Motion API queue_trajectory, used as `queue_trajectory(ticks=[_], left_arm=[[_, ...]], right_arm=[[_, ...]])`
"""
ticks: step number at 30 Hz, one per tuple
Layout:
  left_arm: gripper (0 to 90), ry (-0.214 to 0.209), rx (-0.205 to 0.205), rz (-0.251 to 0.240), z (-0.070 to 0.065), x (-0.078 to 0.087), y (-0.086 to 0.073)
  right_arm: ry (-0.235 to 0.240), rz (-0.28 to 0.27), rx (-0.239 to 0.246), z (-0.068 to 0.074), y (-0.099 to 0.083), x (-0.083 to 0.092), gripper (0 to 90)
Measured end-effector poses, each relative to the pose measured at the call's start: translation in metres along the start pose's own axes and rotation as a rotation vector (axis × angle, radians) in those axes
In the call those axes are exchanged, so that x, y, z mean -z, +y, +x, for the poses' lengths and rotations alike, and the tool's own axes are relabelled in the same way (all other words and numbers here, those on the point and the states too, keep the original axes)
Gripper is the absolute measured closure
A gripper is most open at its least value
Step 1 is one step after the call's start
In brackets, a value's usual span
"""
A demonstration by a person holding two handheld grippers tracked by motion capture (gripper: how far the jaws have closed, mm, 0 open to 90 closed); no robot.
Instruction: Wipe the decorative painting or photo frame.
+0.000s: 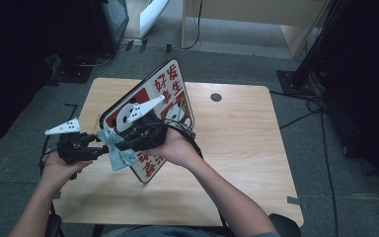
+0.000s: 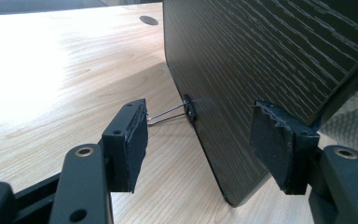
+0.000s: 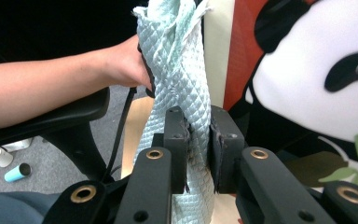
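Landmark: the panda sign board [image 1: 170, 94], standing tilted on its lower edge near the middle of the wooden counter [image 1: 237, 148], printed face toward the person's right, red characters and panda picture showing.

Cloth: a pale green quilted cloth [image 1: 114, 148], bunched and twisted, hanging at the near-left edge of the board, just in front of its printed face (in the right gripper view it rises as a rope-like strip [image 3: 179, 70] beside the panda print [image 3: 326, 70]).

Right gripper: the right gripper [image 1: 123, 144] reaches across in front of the board's face; its jaws are pressed together on the cloth, which is pinched between the pads.

Left gripper: the left gripper [image 1: 97, 148] sits just left of the board, at its dark back side; its jaws stand wide apart with nothing between the pads, and they straddle the board's lower edge without touching it.

Board back: dark wood-grain panel [image 2: 270, 60], with a small binder clip [image 2: 189, 108] on its edge, wire handles pointing toward the left jaw.

Hands: the left hand [image 1: 59, 168] holds its gripper left of the board; the right hand [image 1: 175, 148] is against the board's near face.

Counter hole: a round grommet [image 1: 216, 97] lies right of the board, well apart.
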State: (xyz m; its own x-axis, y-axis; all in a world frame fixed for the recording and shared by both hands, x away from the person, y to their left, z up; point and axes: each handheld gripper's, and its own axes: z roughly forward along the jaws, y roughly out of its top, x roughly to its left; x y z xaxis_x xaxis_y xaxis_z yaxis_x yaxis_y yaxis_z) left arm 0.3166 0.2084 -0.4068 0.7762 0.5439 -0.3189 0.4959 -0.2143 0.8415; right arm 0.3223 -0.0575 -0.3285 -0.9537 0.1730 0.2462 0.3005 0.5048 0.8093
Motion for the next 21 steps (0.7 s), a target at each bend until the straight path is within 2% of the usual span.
queue_trajectory(ticks=[21], left_arm=[[37.6, 0.020, 0.013, -0.006, -0.001, 0.008, -0.006]], right_arm=[[0.012, 0.027, 0.012, -0.005, -0.027, -0.011, 79.7]])
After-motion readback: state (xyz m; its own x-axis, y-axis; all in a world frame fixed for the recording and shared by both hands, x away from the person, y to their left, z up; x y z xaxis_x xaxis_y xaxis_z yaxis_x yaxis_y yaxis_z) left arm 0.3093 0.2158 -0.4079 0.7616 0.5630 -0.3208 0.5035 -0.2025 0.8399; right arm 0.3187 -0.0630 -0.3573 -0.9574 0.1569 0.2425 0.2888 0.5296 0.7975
